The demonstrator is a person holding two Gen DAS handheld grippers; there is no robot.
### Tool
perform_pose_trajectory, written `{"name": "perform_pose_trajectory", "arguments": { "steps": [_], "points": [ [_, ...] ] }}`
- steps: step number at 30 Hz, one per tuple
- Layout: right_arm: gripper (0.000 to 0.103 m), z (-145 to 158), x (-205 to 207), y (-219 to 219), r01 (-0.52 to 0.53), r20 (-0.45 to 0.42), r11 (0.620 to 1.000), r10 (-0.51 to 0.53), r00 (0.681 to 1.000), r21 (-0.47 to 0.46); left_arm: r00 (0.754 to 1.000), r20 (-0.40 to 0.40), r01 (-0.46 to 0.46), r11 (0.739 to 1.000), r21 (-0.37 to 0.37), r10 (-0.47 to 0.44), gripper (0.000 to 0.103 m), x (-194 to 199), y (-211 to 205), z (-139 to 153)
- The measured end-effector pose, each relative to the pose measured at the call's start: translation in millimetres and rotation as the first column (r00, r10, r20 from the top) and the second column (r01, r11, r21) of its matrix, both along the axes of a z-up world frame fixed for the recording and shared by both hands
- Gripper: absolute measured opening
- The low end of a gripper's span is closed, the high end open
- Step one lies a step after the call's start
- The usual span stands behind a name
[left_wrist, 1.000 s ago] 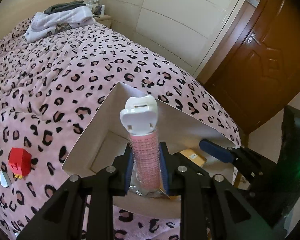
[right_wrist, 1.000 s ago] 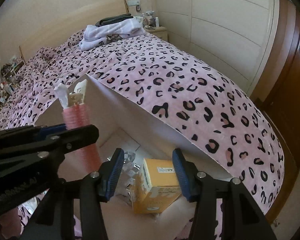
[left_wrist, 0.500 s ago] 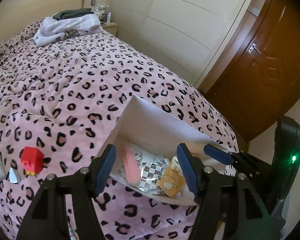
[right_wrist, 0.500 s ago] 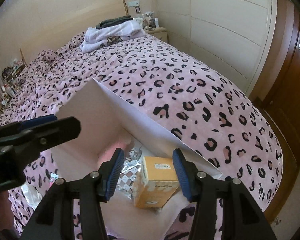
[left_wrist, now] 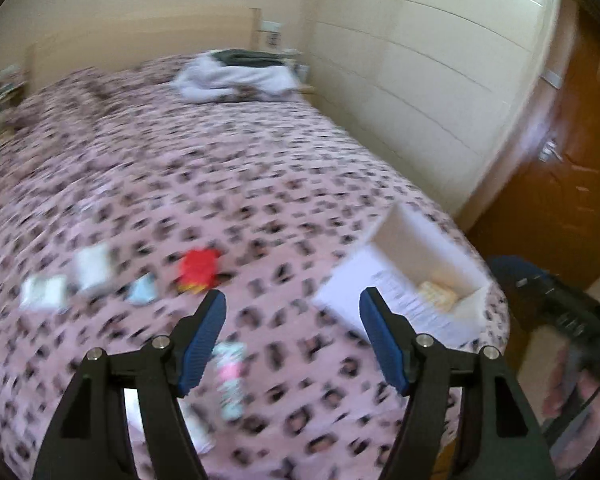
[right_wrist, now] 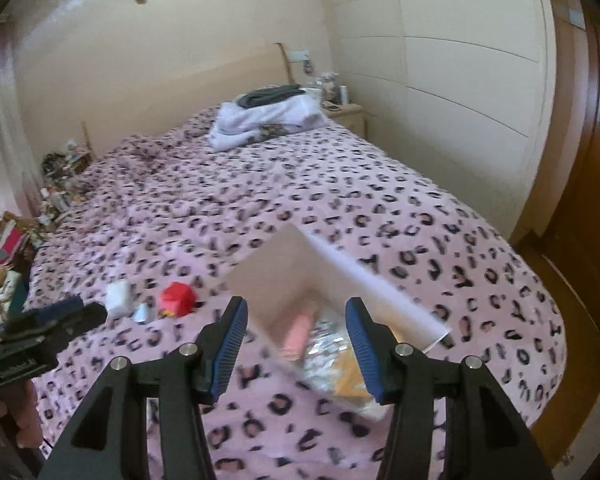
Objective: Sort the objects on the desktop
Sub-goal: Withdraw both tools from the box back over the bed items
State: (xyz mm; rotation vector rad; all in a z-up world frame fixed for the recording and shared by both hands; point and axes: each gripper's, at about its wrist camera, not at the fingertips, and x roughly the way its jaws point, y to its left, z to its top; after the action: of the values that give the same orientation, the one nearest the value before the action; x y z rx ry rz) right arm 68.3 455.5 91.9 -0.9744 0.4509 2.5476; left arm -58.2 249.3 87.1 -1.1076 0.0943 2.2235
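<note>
1. Pink leopard-print bedspread (right_wrist: 340,200) carries all the items; no bench is in use.
2. Left tool (left_wrist: 292,332): its jaws have just been opening and now stand wide apart with nothing between them. The view is badly blurred.
3. Right tool (right_wrist: 296,344): jaws partly open and empty, hanging above the near edge of the white box (right_wrist: 268,276).
4. White box (left_wrist: 412,240): open-topped, resting on the bed near its foot-end corner. Contents seen from the right wrist view: a pink hair roller (right_wrist: 298,334) lying on its side, crinkled silver wrappers (right_wrist: 328,350) beside it, and a yellow carton (right_wrist: 350,376) partly behind the right tool's finger.
5. Unsorted items lie on the bedspread well apart from the box: a red toy (left_wrist: 198,270), a pale blue piece (left_wrist: 142,288), two white packets (left_wrist: 92,266) and (left_wrist: 44,292), and a pink-and-white tube (left_wrist: 230,376) just below the left tool.
6. Judgement: the step in hand is the reach for the next item, probably the tube or the red toy.
7. Recommended practice: slow down before closing, centre the item between the pads, take the tube across its narrow side, and avoid pinching the soft cover with it.
</note>
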Motion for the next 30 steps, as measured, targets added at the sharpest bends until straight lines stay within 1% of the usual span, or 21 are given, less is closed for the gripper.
{"name": "perform_pose_trajectory", "arguments": {
  "steps": [3, 5, 7, 10, 12, 15, 18, 19, 23, 26, 30],
  "points": [
    [0.052, -3.6, -1.0, -26.8, -0.049, -0.001, 0.999, 0.049, 0.999, -0.016, 0.996, 0.002, -0.093, 0.995, -0.033, 0.094, 0.07, 7.8, -47.8, -8.6],
    [0.052, -11.5, -5.9, -45.5, -0.082, 0.015, 0.996, 0.083, 0.996, -0.029, 0.986, 0.02, -0.164, 0.985, -0.047, 0.165, 0.07, 13.1, -82.4, -16.8],
    [0.052, -22.4, -12.5, -66.0, -0.127, 0.029, 0.99, 0.128, 0.991, -0.054, 0.976, 0.029, -0.215, 0.975, -0.062, 0.217, 0.07, 21.2, -110.9, -24.8],
    [0.052, -36.8, -19.0, -96.0, -0.185, 0.054, 0.979, 0.189, 0.98, -0.081, 0.955, 0.026, -0.29, 0.951, -0.109, 0.295, 0.07, 33.6, -149.2, -35.2],
    [0.052, -45.2, -24.4, -120.1, -0.218, 0.067, 0.973, 0.224, 0.972, -0.081, 0.937, 0.038, -0.341, 0.933, -0.113, 0.347, 0.07, 41.9, -175.6, -41.6],
    [0.052, -55.4, -30.5, -152.7, -0.272, 0.068, 0.958, 0.279, 0.958, -0.093, 0.917, 0.038, -0.39, 0.912, -0.126, 0.398, 0.07, 56.0, -202.2, -50.0],
    [0.052, -67.9, -28.7, -180.7, -0.309, 0.045, 0.943, 0.316, 0.948, -0.124, 0.898, 0.029, -0.43, 0.89, -0.149, 0.439, 0.07, 68.1, -217.8, -61.8],
    [0.052, -71.9, -27.6, -187.5, -0.315, 0.043, 0.941, 0.322, 0.946, -0.126, 0.892, 0.039, -0.441, 0.885, -0.151, 0.451, 0.07, 72.2, -220.6, -67.2],
    [0.052, -97.3, -22.6, -214.9, -0.325, 0.076, 0.935, 0.338, 0.938, -0.144, 0.867, 0.077, -0.472, 0.86, -0.192, 0.493, 0.07, 86.0, -223.8, -93.5],
    [0.052, -111.0, -23.4, -225.4, -0.332, 0.114, 0.931, 0.35, 0.93, -0.15, 0.866, 0.099, -0.462, 0.861, -0.212, 0.49, 0.07, 89.4, -218.1, -108.4],
    [0.052, -116.7, -22.1, -225.3, -0.325, 0.129, 0.935, 0.343, 0.93, -0.14, 0.869, 0.121, -0.452, 0.869, -0.204, 0.48, 0.07, 86.3, -210.0, -116.1]
  ]
}}
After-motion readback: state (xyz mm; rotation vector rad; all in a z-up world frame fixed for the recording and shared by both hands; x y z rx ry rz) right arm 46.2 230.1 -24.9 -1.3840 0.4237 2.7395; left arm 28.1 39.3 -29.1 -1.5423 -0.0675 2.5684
